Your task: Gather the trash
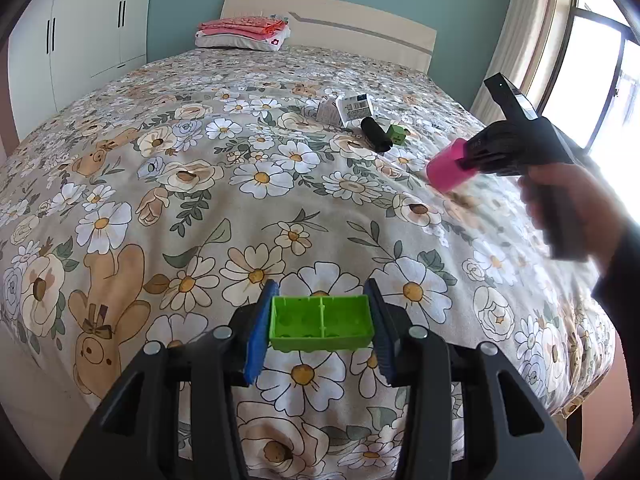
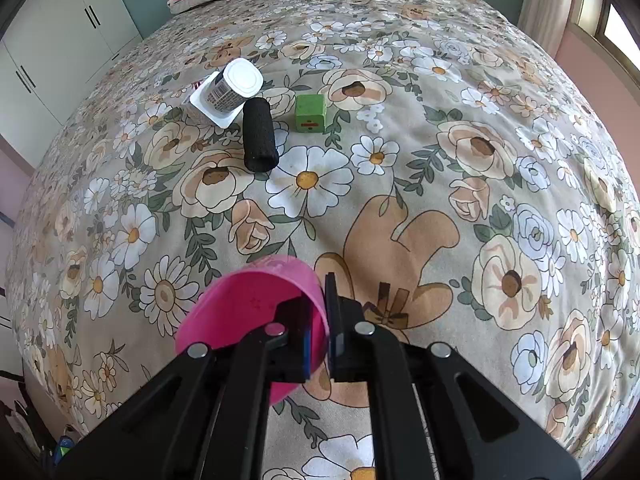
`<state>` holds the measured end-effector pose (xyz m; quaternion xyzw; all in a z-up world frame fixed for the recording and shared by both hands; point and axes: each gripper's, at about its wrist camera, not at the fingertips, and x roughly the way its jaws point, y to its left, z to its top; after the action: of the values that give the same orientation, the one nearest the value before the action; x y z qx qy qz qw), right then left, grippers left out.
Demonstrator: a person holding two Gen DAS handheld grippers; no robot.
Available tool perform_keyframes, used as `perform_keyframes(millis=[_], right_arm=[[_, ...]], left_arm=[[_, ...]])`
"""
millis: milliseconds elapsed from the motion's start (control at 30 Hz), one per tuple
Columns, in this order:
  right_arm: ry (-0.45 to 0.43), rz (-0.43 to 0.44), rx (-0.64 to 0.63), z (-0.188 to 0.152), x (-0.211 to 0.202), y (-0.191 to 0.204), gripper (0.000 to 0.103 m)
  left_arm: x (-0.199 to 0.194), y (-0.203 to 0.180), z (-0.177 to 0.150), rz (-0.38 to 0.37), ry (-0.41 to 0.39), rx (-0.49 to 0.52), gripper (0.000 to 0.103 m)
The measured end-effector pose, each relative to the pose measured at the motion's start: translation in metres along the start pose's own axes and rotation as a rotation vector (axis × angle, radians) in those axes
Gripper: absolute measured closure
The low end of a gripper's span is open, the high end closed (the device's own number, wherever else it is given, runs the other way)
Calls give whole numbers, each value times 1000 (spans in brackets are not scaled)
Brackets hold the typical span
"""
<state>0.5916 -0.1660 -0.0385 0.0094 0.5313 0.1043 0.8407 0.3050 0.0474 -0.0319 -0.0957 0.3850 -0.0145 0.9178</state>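
My left gripper (image 1: 320, 326) is shut on a green plastic tray piece (image 1: 322, 328) with two compartments, held above the near end of the bed. My right gripper (image 2: 320, 324) is shut on the rim of a pink cup (image 2: 248, 320), one finger inside it; in the left wrist view the cup (image 1: 446, 170) hangs above the bed's right side. On the bedspread lie a white yogurt cup (image 2: 230, 90), a black foam cylinder (image 2: 260, 140) and a green cube (image 2: 310, 113); they also show in the left wrist view (image 1: 376, 134).
The floral bedspread (image 2: 400, 200) covers the bed. A pillow with folded pink cloth (image 1: 244, 32) lies at the headboard. White wardrobes (image 1: 80, 32) stand left, a window and curtain (image 1: 560, 40) right.
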Motion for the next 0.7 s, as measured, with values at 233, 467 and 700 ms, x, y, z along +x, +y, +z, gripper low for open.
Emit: perform_keyframes(millis=[233,467,700], right_arm=[[-102,0,-34,-15,-69,3,96],[-215,-7,-84,-38,-155,14,96],[-317,-17,-135,-81,-239,24,96]], left_arm=[[-35,-13,18,11,-65,41,57],[-81,-27,40,28,-149,88,57],[-128,-37,52,24,-216,115,57]])
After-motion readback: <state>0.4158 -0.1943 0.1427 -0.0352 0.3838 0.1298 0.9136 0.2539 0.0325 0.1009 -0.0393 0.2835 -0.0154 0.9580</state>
